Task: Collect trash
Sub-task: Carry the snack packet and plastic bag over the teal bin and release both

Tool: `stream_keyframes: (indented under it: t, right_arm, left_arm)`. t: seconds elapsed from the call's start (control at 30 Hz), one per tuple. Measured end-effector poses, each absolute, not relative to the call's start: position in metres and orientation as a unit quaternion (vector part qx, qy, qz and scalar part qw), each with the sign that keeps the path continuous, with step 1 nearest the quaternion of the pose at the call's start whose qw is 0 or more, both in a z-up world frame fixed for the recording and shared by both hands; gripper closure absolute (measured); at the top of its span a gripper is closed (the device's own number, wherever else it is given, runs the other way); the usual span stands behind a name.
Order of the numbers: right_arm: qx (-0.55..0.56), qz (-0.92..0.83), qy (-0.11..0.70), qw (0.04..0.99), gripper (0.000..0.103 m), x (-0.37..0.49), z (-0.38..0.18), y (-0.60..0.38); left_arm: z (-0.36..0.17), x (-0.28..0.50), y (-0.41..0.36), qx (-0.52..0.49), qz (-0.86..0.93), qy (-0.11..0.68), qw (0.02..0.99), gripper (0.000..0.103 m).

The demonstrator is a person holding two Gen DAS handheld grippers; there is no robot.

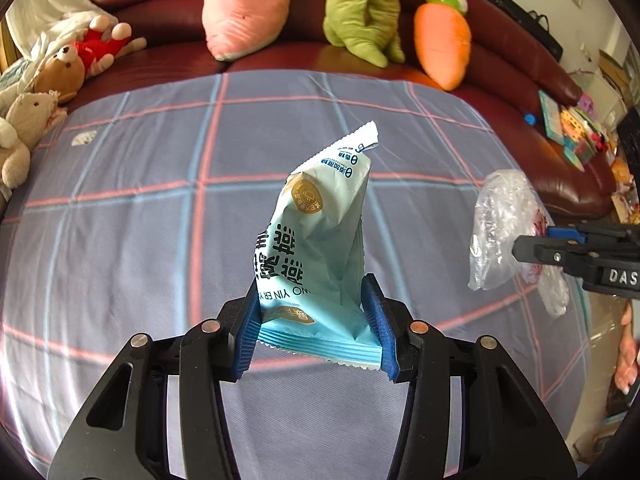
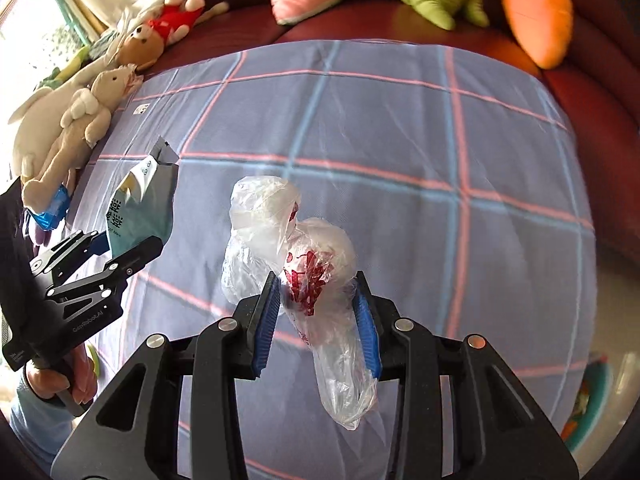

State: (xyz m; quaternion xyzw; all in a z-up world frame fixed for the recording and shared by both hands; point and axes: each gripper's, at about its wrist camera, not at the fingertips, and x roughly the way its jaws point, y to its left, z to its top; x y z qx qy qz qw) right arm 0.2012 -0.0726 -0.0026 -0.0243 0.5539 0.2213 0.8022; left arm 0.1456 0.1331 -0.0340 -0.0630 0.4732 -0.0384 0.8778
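Left gripper (image 1: 316,332) clamped on a pale blue wrapper (image 1: 316,240), lower sealed edge between the pads, torn top sticking out ahead. Right gripper (image 2: 318,324) pinching a crumpled clear bag (image 2: 296,264) with red print. Both pieces held above the checked cloth (image 1: 120,240). Plush toys (image 1: 248,8) on the sofa beyond.

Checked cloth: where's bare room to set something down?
The checked cloth is bare across its middle, apart from a small white scrap near the plush rabbit. The sofa behind is crowded with plush toys.
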Motion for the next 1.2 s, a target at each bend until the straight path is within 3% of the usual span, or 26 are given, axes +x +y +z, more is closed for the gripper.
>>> stream_keyframes:
  t: [0.5,1.2]
  right_arm:
    - [0.074,0.162,0.528,0.83,0.068,0.115,-0.006,-0.235]
    - [0.213,-0.009,0.43,0.878,0.067,0.022,0.022,-0.487]
  left_arm:
    - [-0.027,0.096,0.006,-0.034,-0.113,0.477,0.871,0.054]
    - [-0.013,0.1,-0.207,0.035,-0.265,0.478,0.836,0.054]
